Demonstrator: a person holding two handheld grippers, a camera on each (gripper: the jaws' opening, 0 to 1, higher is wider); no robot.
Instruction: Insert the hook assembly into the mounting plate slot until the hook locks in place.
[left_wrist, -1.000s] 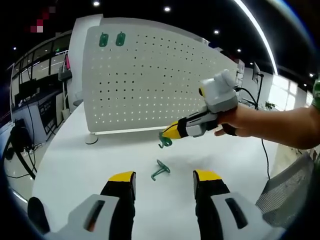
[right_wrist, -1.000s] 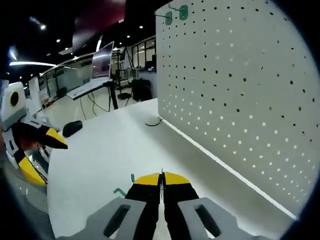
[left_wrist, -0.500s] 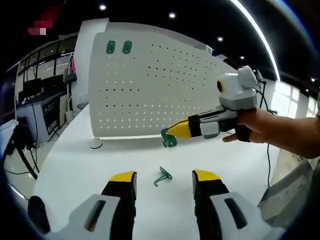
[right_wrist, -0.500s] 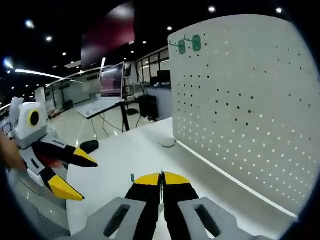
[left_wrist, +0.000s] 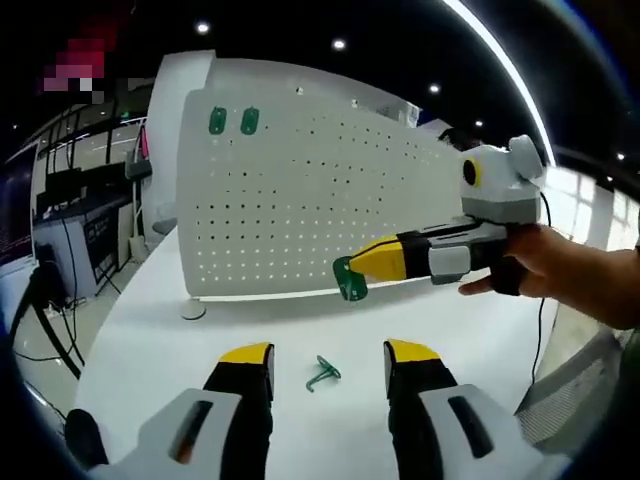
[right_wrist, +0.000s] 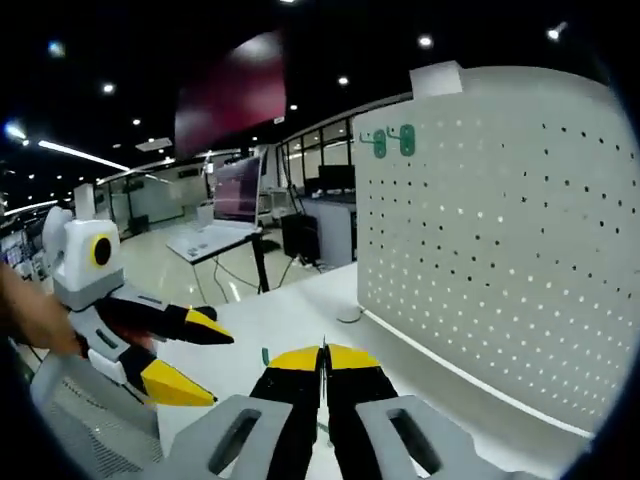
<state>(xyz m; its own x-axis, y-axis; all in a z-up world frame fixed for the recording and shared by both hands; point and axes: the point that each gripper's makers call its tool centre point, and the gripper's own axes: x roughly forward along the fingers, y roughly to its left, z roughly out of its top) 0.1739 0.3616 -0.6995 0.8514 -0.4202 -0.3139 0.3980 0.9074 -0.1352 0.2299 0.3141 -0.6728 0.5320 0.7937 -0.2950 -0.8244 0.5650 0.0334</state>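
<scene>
Left gripper (left_wrist: 328, 358): jaws apart, empty, low over the white table (left_wrist: 150, 330). A spare green plastic hook (left_wrist: 322, 372) lies loose on the table between them.

White perforated mounting board (left_wrist: 290, 200) stands upright on the table beyond, two green hooks (left_wrist: 232, 121) already seated near its top left corner.

Right gripper (left_wrist: 375, 262) comes in from the right in the left gripper view, jaws clamped on a green plastic hook assembly (left_wrist: 350, 280), held in the air in front of the board's lower rows, not yet touching as far as I can tell. In the right gripper view its jaws (right_wrist: 322, 358) read as fully together, a sliver of green at the tips.

Handling guess: hook is light, stiff moulded plastic, thin, probably slick; could twist in the jaws under insertion force. Grip on the flat backplate, leaving the pegs free.

Obstructions: none between hook and board. Loose hook and a round board foot (left_wrist: 192, 310) sit well clear.
</scene>
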